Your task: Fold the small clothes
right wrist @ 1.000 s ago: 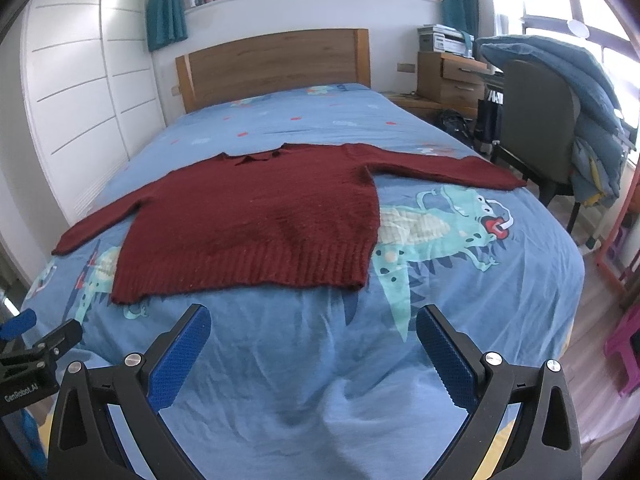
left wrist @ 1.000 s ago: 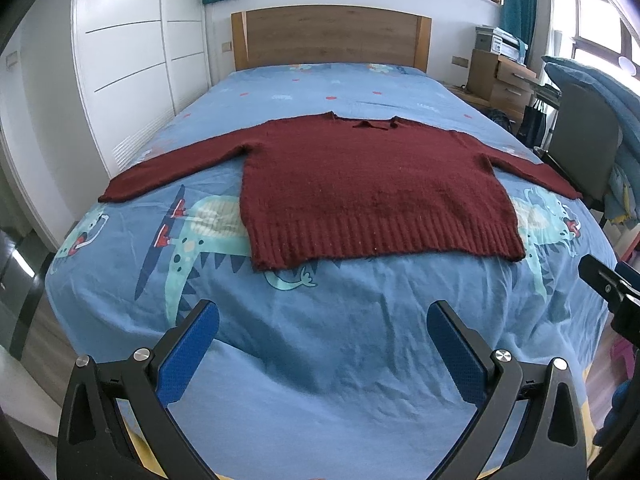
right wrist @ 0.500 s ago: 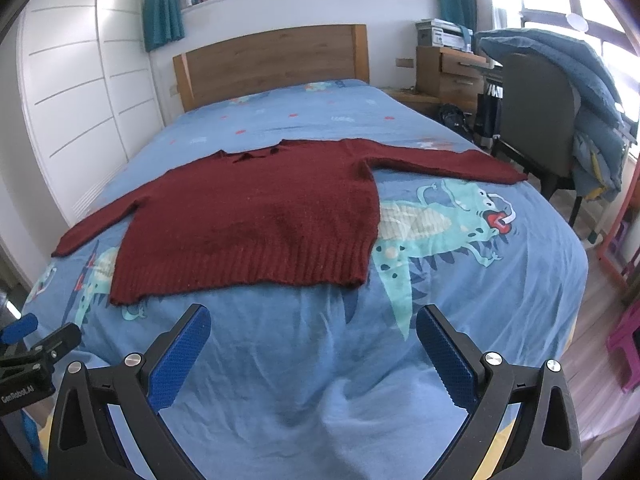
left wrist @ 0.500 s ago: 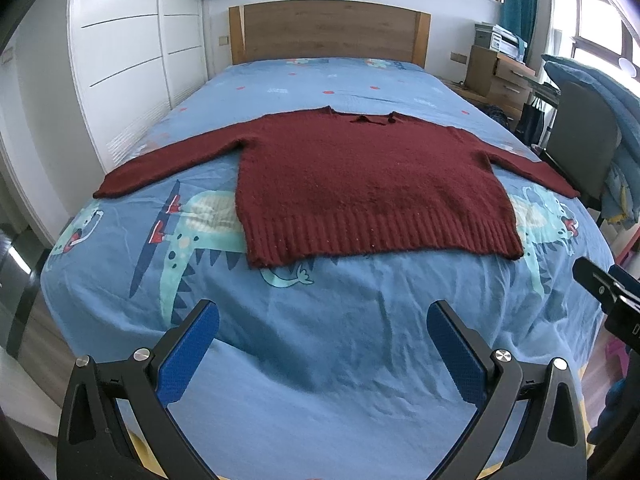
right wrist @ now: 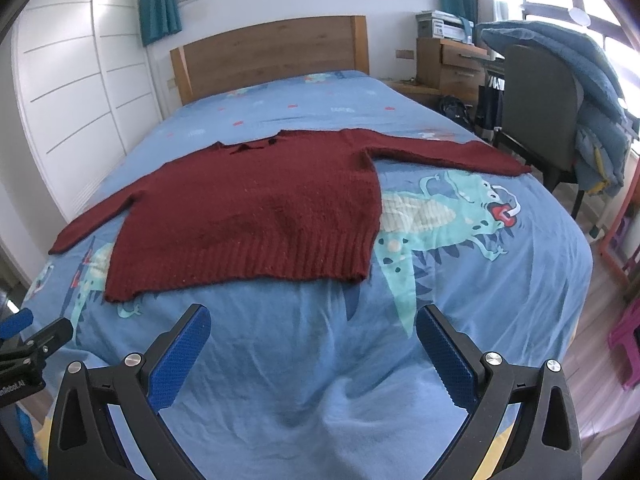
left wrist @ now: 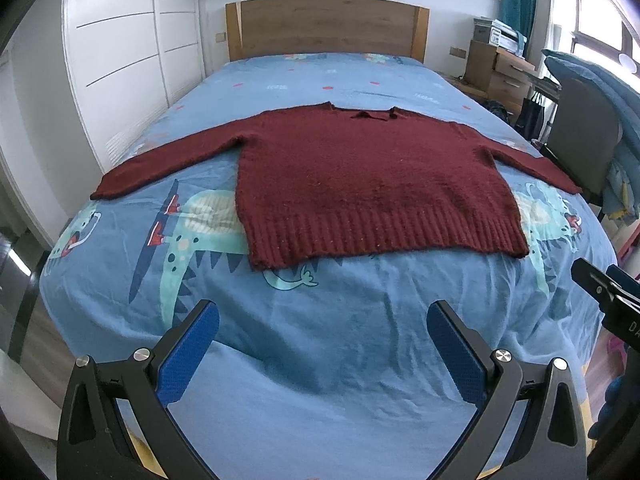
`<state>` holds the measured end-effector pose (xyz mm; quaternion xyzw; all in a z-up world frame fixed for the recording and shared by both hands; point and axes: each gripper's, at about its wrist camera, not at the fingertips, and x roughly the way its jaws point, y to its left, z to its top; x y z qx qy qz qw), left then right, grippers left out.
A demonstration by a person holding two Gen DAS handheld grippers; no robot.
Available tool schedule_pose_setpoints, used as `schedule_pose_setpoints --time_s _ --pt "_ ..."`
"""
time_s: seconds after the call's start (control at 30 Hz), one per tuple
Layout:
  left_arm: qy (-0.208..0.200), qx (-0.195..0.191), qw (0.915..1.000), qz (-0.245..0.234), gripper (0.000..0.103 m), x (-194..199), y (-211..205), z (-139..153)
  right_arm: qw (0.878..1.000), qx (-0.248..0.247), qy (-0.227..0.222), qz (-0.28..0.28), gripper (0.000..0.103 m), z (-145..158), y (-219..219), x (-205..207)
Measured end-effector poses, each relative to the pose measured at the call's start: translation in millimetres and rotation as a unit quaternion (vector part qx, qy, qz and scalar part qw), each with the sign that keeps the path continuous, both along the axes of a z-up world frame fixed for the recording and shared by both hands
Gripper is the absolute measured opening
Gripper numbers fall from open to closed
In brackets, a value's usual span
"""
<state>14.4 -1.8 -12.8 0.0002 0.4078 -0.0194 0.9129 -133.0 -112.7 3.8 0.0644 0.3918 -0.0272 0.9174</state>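
- Nearest the lens, the left gripper [left wrist: 323, 344] and right gripper [right wrist: 312, 346] hang over the foot of the bed [left wrist: 320, 380], jaws spread wide, holding nothing.
- Beyond them, bare blue sheet [right wrist: 304, 360], lightly creased, separates both tools from the garment.
- Mid-bed, the red sweater [left wrist: 372, 176] lies flat, hem toward the grippers, both sleeves stretched out sideways, collar toward the headboard [left wrist: 326, 26].
- By this look, folding has not begun: no sleeve is turned in, no crease is made, and every fold is left to do.
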Motion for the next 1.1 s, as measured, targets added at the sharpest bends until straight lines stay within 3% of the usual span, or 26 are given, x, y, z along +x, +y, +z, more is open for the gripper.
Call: schedule_pose_setpoints --time_s 0.63,1.1 --pt "0.018 -0.012 0.9979 0.061 0.102 16.4 41.2 21.8 1.000 0.020 0.006 0.008 0.103 4.2 -14.1 28.1" --pt "0.046 -0.040 0.9939 0.092 0.102 35.8 71.0 17.0 0.999 0.015 0.032 0.009 0.103 -4.2 -22.7 52.4"
